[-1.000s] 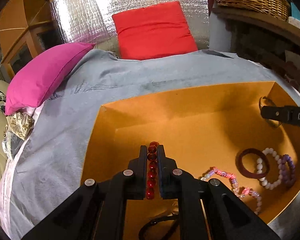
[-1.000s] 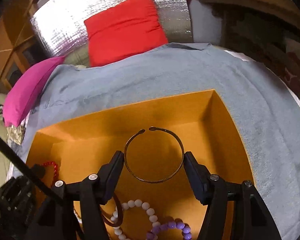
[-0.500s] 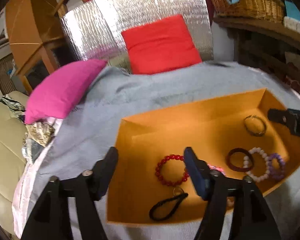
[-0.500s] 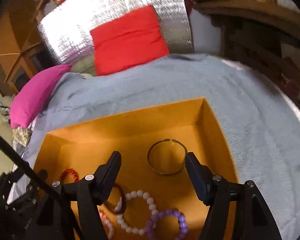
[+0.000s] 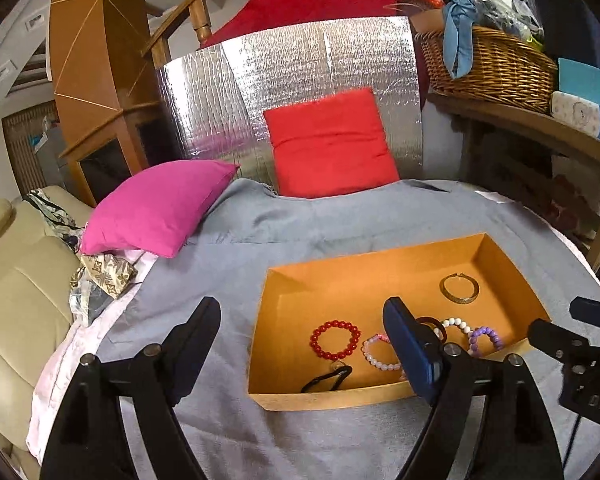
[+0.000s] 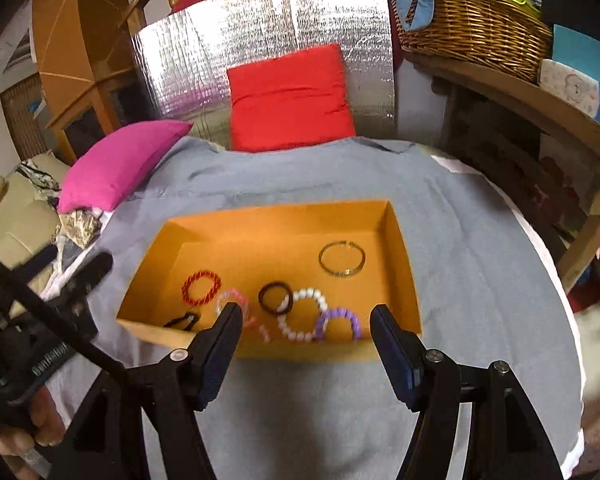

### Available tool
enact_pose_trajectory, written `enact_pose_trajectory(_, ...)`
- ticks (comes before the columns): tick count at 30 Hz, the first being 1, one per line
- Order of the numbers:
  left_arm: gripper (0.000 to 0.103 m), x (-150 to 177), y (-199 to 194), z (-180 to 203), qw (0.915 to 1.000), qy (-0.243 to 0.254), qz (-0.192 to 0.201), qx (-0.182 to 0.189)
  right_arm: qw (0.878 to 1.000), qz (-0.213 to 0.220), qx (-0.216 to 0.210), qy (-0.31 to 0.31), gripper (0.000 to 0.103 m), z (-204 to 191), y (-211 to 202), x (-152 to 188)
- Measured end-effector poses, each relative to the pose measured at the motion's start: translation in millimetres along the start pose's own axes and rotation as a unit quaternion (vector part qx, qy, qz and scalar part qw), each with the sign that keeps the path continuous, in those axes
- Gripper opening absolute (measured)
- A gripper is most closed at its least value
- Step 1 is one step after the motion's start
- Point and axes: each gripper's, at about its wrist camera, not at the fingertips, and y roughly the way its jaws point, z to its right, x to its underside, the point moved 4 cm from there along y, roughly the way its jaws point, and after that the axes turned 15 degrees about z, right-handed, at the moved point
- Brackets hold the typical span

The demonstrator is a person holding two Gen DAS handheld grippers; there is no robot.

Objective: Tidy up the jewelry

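Nearest the left wrist camera, the left gripper [image 5: 302,322] hangs above the grey cloth [image 5: 300,432] with its jaws wide and opening further, nothing between them. In the right wrist view the right gripper [image 6: 306,320] also stands wide and empty, its fingertips over the near wall of the shallow orange cardboard box [image 6: 260,350].

Inside that box [image 5: 340,398], closest to the front wall, lies a black hair tie [image 5: 326,378]. Just behind it sits the red beaded bracelet [image 5: 335,339], flat on the box floor towards the left. To its right come a pink and white beaded bracelet [image 5: 376,354], a dark brown ring-shaped band [image 6: 275,297], a white beaded bracelet [image 6: 302,314] that overlaps the band's edge, and a purple beaded bracelet [image 6: 337,320] touching the white one. Farther back, apart from the rest, rests an open gold metal bangle [image 5: 459,288] near the right wall.

Beyond the box the cloth runs to a magenta cushion [image 5: 156,212] on the left and a red cushion [image 5: 330,144] leaning against a silver foil sheet [image 5: 292,80]. A woven wicker basket [image 5: 488,68] stands on a wooden shelf at the right.
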Motion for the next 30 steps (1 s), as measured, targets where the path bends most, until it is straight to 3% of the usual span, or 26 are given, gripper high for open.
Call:
enact_pose_trajectory(10,0.084,6,8,-26,0.9989,-0.032,-0.022,-0.028,1.0,-0.002,0.005,0.015,0.07,-4,17,0)
enact_pose_trajectory(30,0.084,8,6,-30,0.9985,-0.035,-0.029,-0.031,1.0,0.003,0.001,0.02,0.07,-14,21,0)
